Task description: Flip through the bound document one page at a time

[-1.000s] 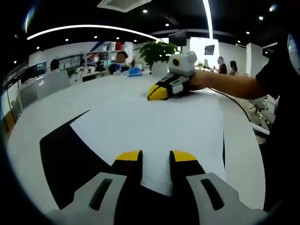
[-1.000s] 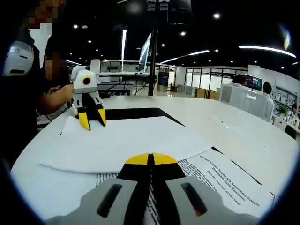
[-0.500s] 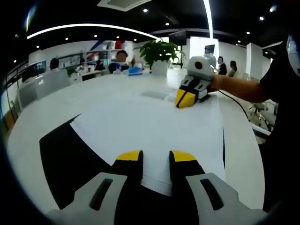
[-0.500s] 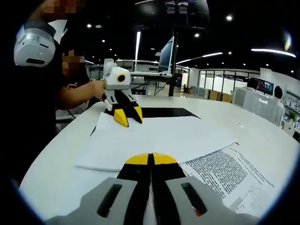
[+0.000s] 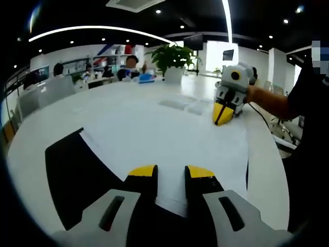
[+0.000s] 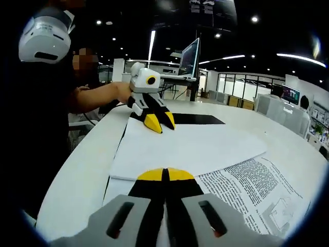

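Swinging farther toward the person since a second ago, the right gripper, jaws pinched on a lifted page of the bound document on the white table, is mid-turn, while the left gripper, jaws slightly spread, pins the spine edge; next, I judge, lay the page flat.

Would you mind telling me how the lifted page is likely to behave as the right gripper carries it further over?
Likely floppy: the page bows in a curve above the printed sheet while the right gripper, jaws shut, pinches its edge. Probably very light, so it may flutter or crease if pulled quickly. The left gripper rests on the document's far side, which should keep it from sliding.
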The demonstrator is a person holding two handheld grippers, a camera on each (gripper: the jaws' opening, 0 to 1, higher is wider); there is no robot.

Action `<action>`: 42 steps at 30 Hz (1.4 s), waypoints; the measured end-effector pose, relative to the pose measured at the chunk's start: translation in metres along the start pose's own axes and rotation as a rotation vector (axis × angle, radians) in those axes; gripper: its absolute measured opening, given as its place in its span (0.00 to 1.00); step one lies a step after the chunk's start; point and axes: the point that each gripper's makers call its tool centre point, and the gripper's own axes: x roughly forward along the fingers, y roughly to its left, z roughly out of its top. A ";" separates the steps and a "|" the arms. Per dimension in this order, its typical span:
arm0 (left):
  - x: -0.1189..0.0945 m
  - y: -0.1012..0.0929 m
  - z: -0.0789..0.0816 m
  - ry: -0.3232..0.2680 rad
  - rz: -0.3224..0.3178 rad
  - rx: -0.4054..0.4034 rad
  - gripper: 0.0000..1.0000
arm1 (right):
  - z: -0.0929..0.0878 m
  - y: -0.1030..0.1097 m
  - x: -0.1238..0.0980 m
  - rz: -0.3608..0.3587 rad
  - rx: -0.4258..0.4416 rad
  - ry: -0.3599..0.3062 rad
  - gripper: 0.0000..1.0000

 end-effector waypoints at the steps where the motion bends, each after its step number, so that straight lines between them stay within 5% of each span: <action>1: 0.000 0.000 0.000 -0.002 -0.001 -0.001 0.23 | 0.000 0.002 0.000 0.003 0.002 -0.002 0.02; 16: 0.001 -0.001 0.000 -0.003 -0.003 0.001 0.23 | 0.004 0.037 -0.002 0.170 -0.005 -0.041 0.02; 20: 0.001 -0.001 0.000 -0.008 -0.003 0.004 0.23 | 0.006 0.052 -0.002 0.239 -0.005 -0.046 0.02; 23: 0.001 -0.001 0.000 -0.005 -0.003 0.003 0.23 | 0.007 0.072 -0.004 0.354 -0.006 -0.048 0.02; 42: 0.001 0.000 0.001 -0.016 0.024 -0.016 0.22 | 0.005 0.063 -0.009 0.439 0.016 -0.054 0.02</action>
